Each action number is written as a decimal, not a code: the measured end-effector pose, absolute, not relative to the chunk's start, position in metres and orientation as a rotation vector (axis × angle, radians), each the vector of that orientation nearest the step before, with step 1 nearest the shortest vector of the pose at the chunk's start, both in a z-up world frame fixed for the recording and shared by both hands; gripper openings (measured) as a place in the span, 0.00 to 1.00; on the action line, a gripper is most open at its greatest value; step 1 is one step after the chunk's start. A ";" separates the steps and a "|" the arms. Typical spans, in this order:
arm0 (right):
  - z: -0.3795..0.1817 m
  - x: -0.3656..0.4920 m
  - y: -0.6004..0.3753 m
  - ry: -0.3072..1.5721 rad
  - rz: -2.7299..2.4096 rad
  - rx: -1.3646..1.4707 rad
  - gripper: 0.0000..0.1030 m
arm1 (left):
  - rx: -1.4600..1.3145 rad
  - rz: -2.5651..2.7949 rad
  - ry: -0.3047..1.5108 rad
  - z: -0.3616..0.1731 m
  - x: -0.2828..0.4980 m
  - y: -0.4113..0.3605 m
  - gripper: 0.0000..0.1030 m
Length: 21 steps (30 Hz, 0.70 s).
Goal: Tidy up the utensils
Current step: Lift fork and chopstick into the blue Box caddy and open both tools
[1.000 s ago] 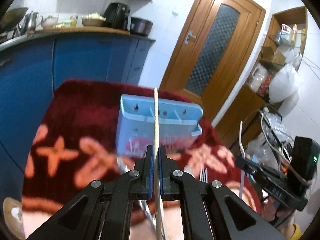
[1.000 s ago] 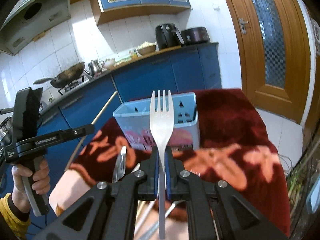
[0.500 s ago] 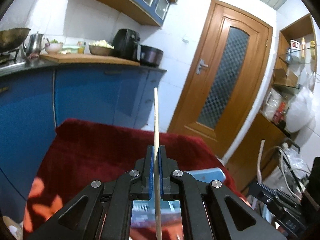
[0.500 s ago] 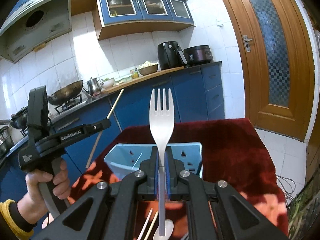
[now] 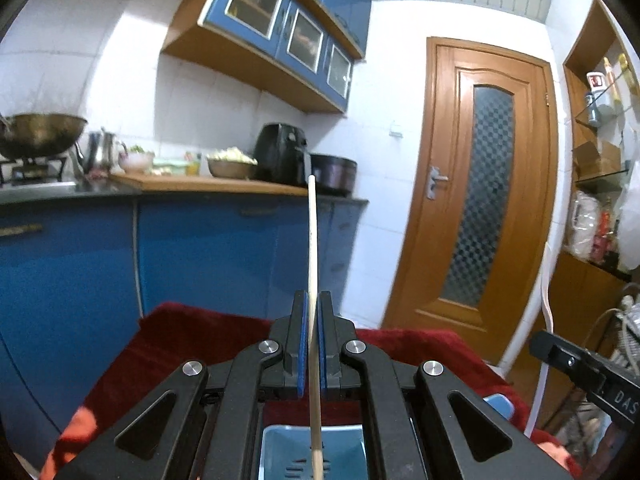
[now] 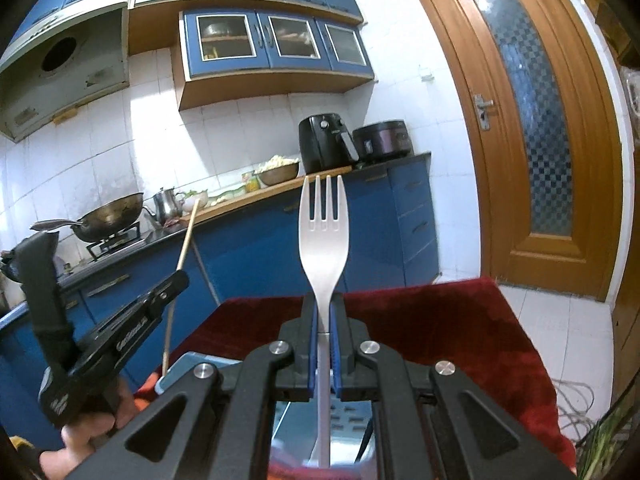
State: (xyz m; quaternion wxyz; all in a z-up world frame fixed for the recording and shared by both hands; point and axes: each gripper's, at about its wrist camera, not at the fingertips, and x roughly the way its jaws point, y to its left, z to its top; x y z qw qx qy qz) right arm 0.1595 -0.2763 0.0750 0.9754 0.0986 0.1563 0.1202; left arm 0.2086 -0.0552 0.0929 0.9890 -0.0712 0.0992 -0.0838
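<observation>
- My left gripper (image 5: 311, 344) clamps a chopstick (image 5: 312, 248) upright over the blue holder (image 5: 280, 454), lined up for dropping in.
- My right gripper (image 6: 324, 344) clamps a fork (image 6: 325, 232), tines up, above that holder, handle end lowest.

We are in a home kitchen: blue base cabinets (image 6: 256, 248) run under a wooden-topped surface (image 6: 280, 186), with glass-fronted blue wall cabinets (image 6: 276, 42) above it on a white tiled wall. On that surface, a black air fryer (image 6: 326, 144) sits beside a cooker pot (image 6: 384, 140), and left of the fryer we see a bowl of food (image 6: 278, 170), a metal kettle (image 6: 166, 204) and a wok (image 6: 110, 220) on a gas burner under an extractor hood (image 6: 64, 80). Right of the fryer stands a wooden door (image 6: 532, 128) with patterned glass.
</observation>
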 end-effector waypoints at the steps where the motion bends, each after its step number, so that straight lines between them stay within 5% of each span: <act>1: 0.073 0.164 -0.275 0.308 0.245 0.200 0.07 | -0.134 -0.157 0.189 0.090 0.208 -0.057 0.04; 21: 0.035 0.172 -0.257 0.383 0.267 0.071 0.08 | -0.181 -0.220 0.289 0.049 0.199 -0.042 0.04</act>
